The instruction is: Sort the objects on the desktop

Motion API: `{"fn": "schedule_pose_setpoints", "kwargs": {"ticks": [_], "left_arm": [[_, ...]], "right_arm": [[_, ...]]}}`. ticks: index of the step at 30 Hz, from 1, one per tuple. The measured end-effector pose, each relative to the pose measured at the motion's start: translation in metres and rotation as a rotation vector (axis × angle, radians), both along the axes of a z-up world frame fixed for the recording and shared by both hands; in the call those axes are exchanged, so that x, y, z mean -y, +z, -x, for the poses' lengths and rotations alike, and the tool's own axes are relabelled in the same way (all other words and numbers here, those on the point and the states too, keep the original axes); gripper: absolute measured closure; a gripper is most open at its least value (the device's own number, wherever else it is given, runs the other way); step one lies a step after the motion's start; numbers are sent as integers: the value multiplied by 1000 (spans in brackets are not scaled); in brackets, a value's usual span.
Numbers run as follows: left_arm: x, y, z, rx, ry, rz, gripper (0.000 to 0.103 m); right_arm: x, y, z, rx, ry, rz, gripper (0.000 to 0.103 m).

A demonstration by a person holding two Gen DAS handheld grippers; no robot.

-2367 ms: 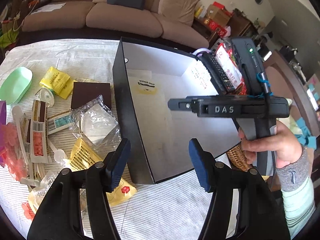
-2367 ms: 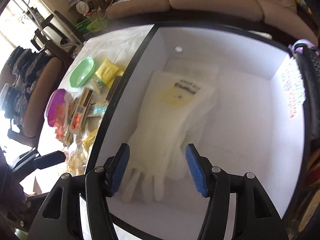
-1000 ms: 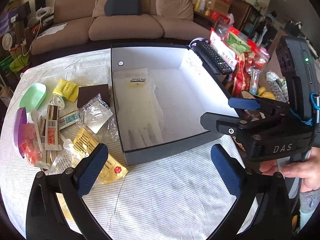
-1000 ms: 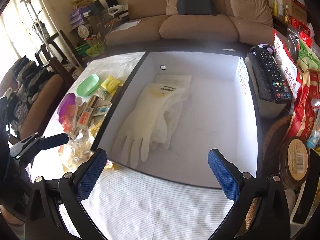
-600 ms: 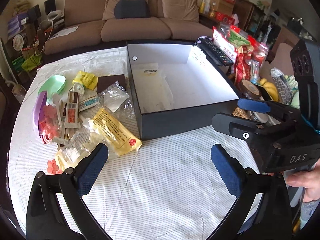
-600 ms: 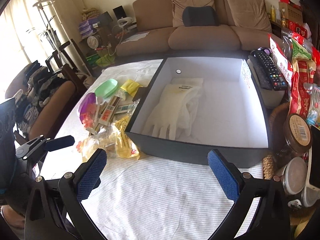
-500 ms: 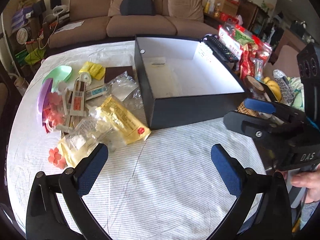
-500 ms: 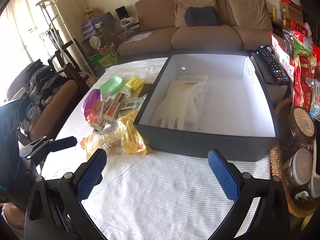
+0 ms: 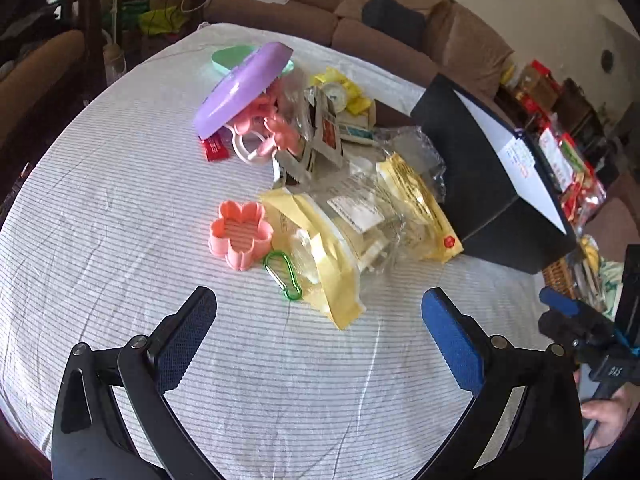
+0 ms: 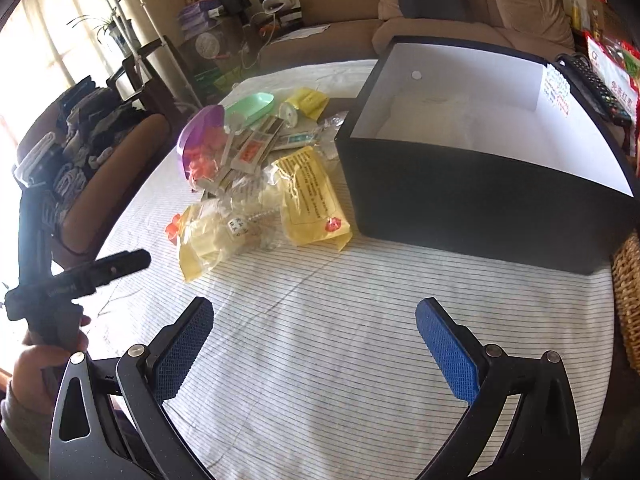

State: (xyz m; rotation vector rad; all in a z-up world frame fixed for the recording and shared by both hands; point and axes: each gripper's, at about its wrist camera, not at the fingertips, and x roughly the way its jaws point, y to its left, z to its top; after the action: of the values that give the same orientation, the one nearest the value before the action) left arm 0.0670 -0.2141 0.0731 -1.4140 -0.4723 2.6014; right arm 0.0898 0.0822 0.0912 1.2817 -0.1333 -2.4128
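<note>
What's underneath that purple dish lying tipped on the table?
Pink plastic cutters poke out from under the purple dish, and a mint-green dish shows behind it. Anything deeper beneath is hidden.

Black box (image 10: 480, 204), white-lined, open-topped; stood upright on the striped surface (image 9: 280, 380). Yellow packet (image 9: 416, 204) lay flat just beside the box's near corner. Clear crumpled bags (image 9: 360, 216) overlapped that packet, on its side away from the box. Pink flower-shaped cutter (image 9: 241, 234) and green carabiner (image 9: 282, 276), touching, lay beyond the bags. Purple dish (image 9: 244, 88), tilted over pink cutters (image 9: 268, 128), lay well apart from the box.
</note>
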Motion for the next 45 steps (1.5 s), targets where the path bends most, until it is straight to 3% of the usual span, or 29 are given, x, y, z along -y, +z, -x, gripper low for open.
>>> {"fn": "schedule_pose_setpoints", "kwargs": {"ticks": [5,9,12,15,18,19,25,27,28,31,35,39,42,44,45], "left_arm": [[1,-22,25,78,10,-43,0],[-13,-30,35,98,-3,-7,3],[-24,-38,38,128,-34,-1,15],[-35,-47,40,157,-62,29,42],[-40,-54,40,169,-67,28,48],[-42,-52,40,160,-69,30,56],[-46,-35,28,113,-91,25,68],[-44,-27,18,94,-111,-1,75],[-42,-24,13,87,-122,-22,86],[-46,-18,-3,80,-174,-67,89],[-98,-10,-25,31,-369,-49,89],[-148,-12,-48,43,-502,-118,83],[-161,-4,-57,10,-534,-159,55],[-154,6,-56,-21,-517,-205,28],[-146,11,-52,-36,-492,-239,26]], "right_arm": [[4,-1,6,33,-1,45,0],[3,4,5,17,9,23,0],[-2,-3,6,43,1,8,0],[-11,-10,8,86,-16,43,0],[-17,-11,8,100,-27,69,0],[-18,-10,7,100,-30,74,0],[-19,-9,4,110,-28,107,0],[-21,-8,3,116,-27,138,0],[-24,-8,2,123,-32,156,0],[-34,-10,2,145,-58,200,0],[-44,-12,2,173,-81,243,0],[-51,-9,-1,169,-88,258,0],[-62,-8,-2,161,-115,259,0],[-71,-8,-2,163,-138,267,0],[-74,-9,-2,167,-145,269,0]]}}
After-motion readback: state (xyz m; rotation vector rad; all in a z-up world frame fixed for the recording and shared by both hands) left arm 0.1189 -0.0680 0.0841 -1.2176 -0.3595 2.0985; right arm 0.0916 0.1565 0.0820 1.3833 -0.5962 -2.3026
